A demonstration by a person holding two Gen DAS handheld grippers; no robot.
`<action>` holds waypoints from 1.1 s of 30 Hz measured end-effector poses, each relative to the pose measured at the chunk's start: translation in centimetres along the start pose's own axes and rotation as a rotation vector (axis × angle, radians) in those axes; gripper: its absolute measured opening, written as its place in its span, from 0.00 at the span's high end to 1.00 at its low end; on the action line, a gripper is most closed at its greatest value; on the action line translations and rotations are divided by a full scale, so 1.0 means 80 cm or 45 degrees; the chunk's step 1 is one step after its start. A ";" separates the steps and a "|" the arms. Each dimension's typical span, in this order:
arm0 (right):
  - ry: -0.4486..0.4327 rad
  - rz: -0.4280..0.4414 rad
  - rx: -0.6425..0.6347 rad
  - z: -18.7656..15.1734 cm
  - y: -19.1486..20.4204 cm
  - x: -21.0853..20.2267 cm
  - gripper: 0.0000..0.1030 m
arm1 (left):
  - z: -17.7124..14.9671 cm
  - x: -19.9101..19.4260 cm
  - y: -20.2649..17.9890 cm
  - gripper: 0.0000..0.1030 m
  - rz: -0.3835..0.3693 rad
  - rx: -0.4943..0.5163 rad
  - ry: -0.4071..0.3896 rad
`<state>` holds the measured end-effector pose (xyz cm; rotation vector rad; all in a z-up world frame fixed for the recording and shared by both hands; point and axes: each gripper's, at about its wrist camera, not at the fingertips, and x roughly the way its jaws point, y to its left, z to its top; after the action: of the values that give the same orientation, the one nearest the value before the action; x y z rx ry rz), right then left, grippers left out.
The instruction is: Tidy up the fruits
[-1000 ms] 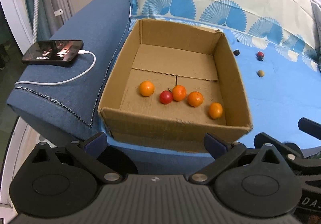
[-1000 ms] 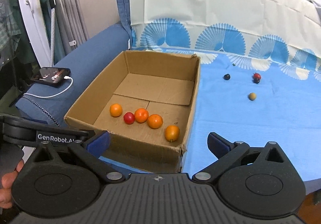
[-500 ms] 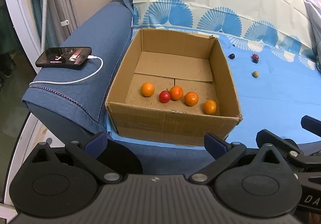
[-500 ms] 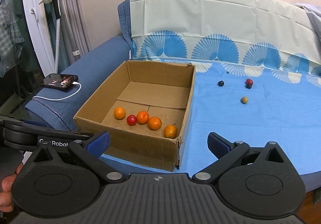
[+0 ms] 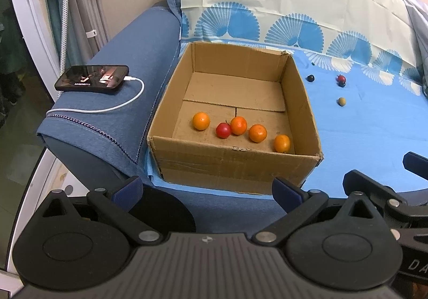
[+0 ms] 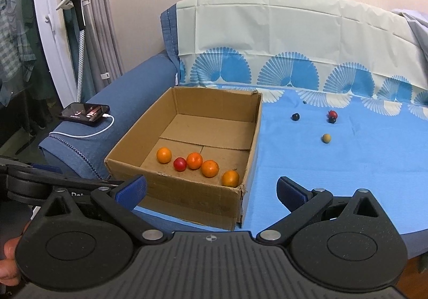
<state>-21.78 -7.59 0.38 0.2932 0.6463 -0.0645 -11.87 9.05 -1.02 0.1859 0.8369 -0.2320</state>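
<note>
Since a second ago I have drawn both grippers back, so the box (image 6: 187, 154) sits smaller, mid-frame, with four oranges (image 6: 210, 168) and one red fruit (image 6: 179, 164) in a row along its near wall. Four small fruits (image 6: 326, 138) wait on the blue cloth (image 6: 347, 165) at upper right, well apart from it. My left gripper (image 5: 207, 189) and right gripper (image 6: 211, 190) are spread and empty, so I judge another pick comes next. A phone (image 6: 85, 113) charges on the sofa arm (image 6: 125, 95) at left.
</note>
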 end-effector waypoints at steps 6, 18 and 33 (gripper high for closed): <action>0.006 0.003 -0.003 -0.001 0.000 0.001 0.01 | 0.001 0.000 0.003 0.00 0.002 -0.007 -0.001; 0.024 0.003 0.006 -0.001 0.000 0.006 0.01 | 0.002 0.005 0.001 0.00 0.003 -0.003 0.019; 0.044 0.004 0.024 -0.001 -0.008 0.019 0.01 | 0.007 0.018 -0.003 0.00 0.006 0.021 0.047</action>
<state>-20.67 -8.10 -0.75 0.3144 0.6798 -0.0629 -10.63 8.46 -1.78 0.2079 0.8715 -0.2317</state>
